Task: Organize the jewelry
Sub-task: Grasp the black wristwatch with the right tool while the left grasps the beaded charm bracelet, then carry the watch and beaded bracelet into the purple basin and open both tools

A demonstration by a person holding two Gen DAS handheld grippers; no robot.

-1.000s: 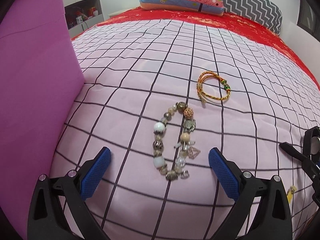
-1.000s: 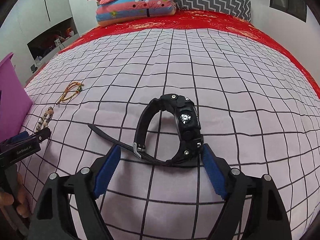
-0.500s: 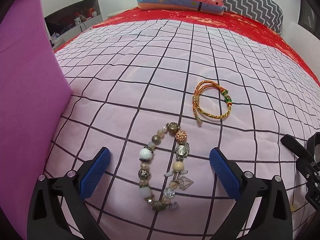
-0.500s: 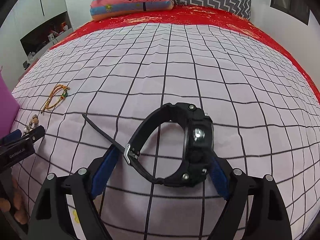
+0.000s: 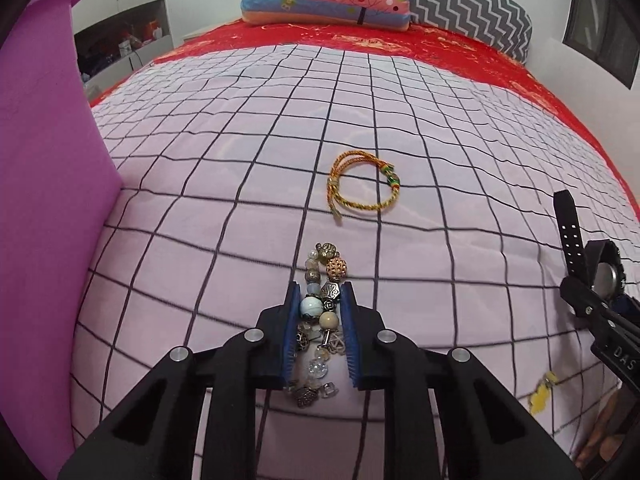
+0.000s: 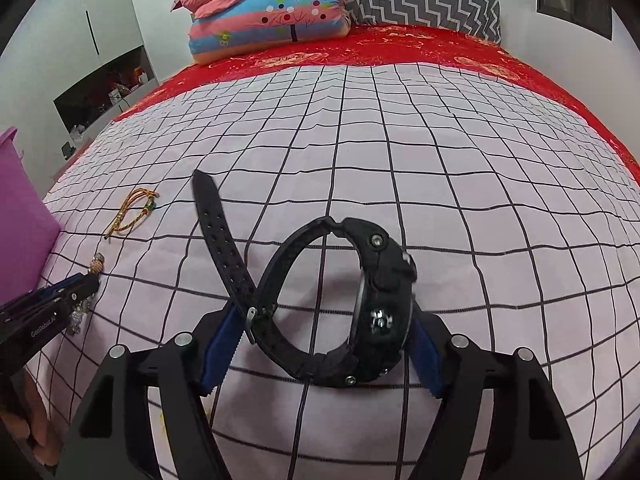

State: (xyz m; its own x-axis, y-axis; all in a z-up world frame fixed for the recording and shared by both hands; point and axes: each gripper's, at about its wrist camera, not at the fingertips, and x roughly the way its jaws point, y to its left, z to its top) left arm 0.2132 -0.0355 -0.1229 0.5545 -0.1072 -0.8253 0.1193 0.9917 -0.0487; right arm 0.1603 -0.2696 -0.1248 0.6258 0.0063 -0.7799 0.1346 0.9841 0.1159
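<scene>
Your left hand-held gripper (image 5: 320,312) has just closed onto the mixed-bead charm bracelet (image 5: 320,320); your right hand-held gripper (image 6: 320,340), closing too, pinches the chunky black rubber-strapped watch (image 6: 360,320). Next, lift both toward the purple bin (image 5: 40,200), I'd judge.

Black left gripper (image 5: 320,304), blue serrated pads, silver screws

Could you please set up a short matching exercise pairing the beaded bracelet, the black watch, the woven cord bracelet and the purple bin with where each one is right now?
Things:
1. beaded bracelet
2. black watch
3. woven cord bracelet
4. purple bin

Places:
A. lying loose on the checked bedspread, nothing touching it
B. between the right gripper pads
C. standing at the left edge of the bed
D. pinched between the left gripper pads

Pairs: 1-D, 2-B, 3-A, 4-C
</scene>
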